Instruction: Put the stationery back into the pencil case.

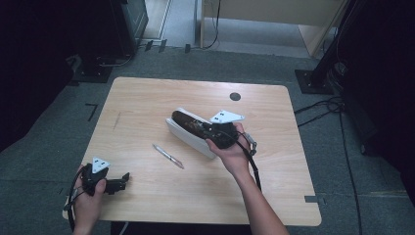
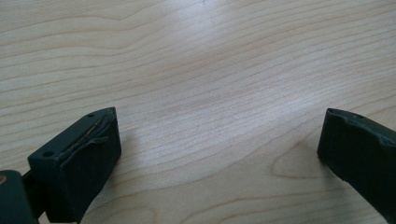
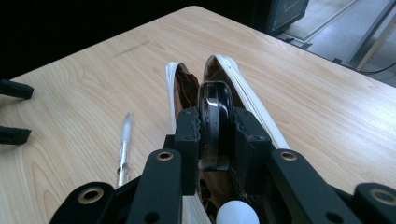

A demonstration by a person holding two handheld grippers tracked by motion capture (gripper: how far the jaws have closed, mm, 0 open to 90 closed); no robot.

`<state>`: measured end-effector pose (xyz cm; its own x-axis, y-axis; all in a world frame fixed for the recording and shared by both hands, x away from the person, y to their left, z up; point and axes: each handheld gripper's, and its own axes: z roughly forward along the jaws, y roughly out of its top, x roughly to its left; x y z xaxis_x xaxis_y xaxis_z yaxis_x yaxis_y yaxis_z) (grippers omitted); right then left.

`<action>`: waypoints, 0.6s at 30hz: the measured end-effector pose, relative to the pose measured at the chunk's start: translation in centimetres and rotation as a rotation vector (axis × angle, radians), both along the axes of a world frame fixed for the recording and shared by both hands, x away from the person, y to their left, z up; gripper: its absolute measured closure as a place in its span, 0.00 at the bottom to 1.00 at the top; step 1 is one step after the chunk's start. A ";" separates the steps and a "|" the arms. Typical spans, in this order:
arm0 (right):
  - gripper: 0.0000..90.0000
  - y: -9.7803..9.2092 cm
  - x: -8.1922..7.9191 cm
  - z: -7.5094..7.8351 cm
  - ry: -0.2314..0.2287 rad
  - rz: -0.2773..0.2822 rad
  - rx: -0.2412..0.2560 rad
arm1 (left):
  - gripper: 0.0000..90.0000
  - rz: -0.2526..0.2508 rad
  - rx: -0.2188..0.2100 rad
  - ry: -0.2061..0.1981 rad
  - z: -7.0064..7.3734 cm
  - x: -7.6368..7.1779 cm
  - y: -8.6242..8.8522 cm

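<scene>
right gripper view: my right gripper [image 3: 215,140] clamps a black glossy object [image 3: 215,112] over the open white pouch [image 3: 252,100]. left gripper [image 2: 219,154] jaws wide, hovering above bare table [image 2: 210,60]. pen [image 3: 124,144] lies beside the pouch.

No words, brand marks or numbers can be read on anything here. The grey plates on the grippers carry small dark dots, perhaps markers rather than writing, and the table shows plain wood grain.

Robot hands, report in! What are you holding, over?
Right gripper shut on black object, over open white pencil case. Left gripper open, nothing held, near table edge. Pen lies beside case, not blocking.
</scene>
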<state>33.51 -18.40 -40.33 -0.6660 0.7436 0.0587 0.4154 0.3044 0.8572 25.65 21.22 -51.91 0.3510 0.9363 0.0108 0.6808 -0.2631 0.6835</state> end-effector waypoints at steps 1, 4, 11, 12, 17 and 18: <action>0.82 0.1 0.2 0.0 0.003 0.007 -0.010 | 0.00 0.001 -0.001 0.000 0.0 0.0 0.0; 0.82 0.4 0.3 0.0 0.005 0.016 -0.020 | 0.00 0.001 -0.001 0.000 0.0 0.0 0.0; 0.82 1.3 1.1 -0.7 0.038 0.011 -0.036 | 0.00 0.000 -0.001 0.000 0.0 0.0 0.0; 0.82 1.4 1.3 -0.8 0.038 0.011 -0.040 | 0.00 0.000 0.000 0.000 0.0 0.0 0.0; 0.82 1.8 2.1 -1.3 0.068 0.011 -0.048 | 0.00 0.000 -0.001 0.000 0.0 0.0 0.0; 0.82 1.8 2.2 -1.4 0.077 0.010 -0.048 | 0.00 0.000 -0.002 0.000 0.0 0.0 0.0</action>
